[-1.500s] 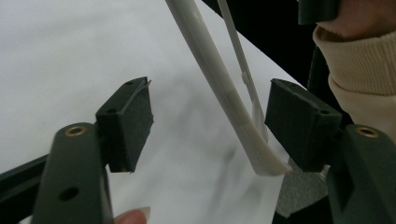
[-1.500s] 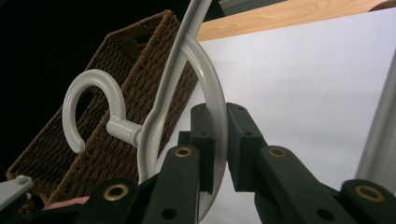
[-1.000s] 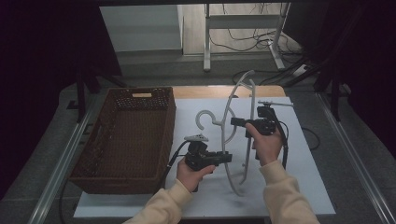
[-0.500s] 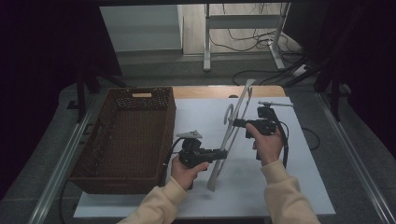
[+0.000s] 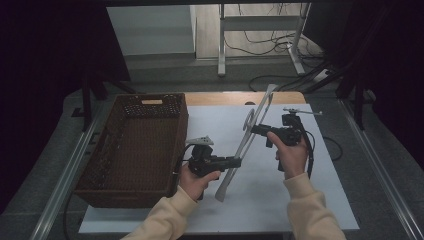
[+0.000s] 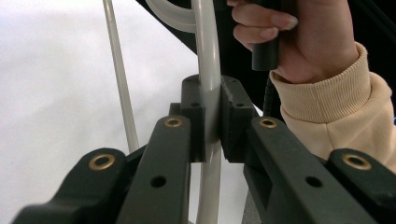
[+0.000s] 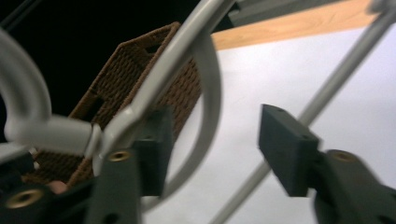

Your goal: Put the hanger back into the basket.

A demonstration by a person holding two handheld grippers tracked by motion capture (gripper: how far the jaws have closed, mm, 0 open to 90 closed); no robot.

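Left tongs (image 5: 239, 161) clamped tight on the pale grey hanger (image 5: 246, 141), pads squeezing one arm of it from both sides in the left gripper view (image 6: 211, 119). Right tongs (image 5: 256, 128) just been opening, jaws now standing apart, pads (image 7: 287, 149) off the plastic, the curved hook (image 7: 208, 84) passing through the gap between them. Hanger lifted off the white table (image 5: 345, 200), tilted steeply on edge, running from about 7 o'clock near the left tongs up to 1 o'clock past the right ones. Thin lower bar (image 6: 120, 79) alongside the gripped arm. Brown wicker basket (image 5: 102, 170) at 9 o'clock from the hanger, well apart from it. Cream sleeves (image 5: 305, 210) coming in from 6 o'clock.
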